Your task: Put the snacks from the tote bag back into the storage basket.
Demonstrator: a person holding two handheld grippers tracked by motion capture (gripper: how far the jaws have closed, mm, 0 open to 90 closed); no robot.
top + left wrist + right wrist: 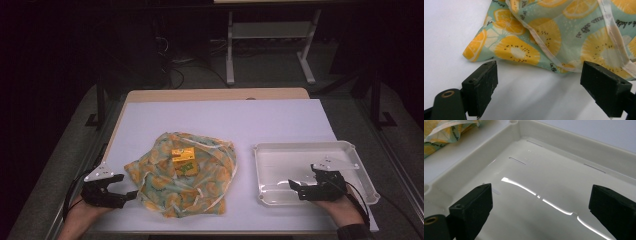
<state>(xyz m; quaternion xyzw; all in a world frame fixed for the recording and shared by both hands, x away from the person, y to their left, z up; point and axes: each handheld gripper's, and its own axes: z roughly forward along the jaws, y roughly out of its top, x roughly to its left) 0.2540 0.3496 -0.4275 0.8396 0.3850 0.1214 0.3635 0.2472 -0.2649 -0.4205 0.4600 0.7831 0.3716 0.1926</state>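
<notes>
A fruit-print cloth bag (pixel 185 175) lies crumpled on the white table, with a small yellow box (pixel 183 158) resting on top of it. My left gripper (pixel 131 196) stands open at the bag's left corner; in the left gripper view that corner (pixel 499 47) lies just beyond my open jaws (pixel 544 92), untouched. A white plastic tray (pixel 350 150) sits at the right. Over its near part hovers my right gripper (pixel 295 187), open with nothing between its fingers; the tray's bare floor (pixel 554 180) shows between the jaws.
The table's front edge runs just below both hands. A bare white surface (pixel 225 120) stretches behind the bag and tray. Beyond the table stand metal legs (pixel 230 50) and cables on a dark floor.
</notes>
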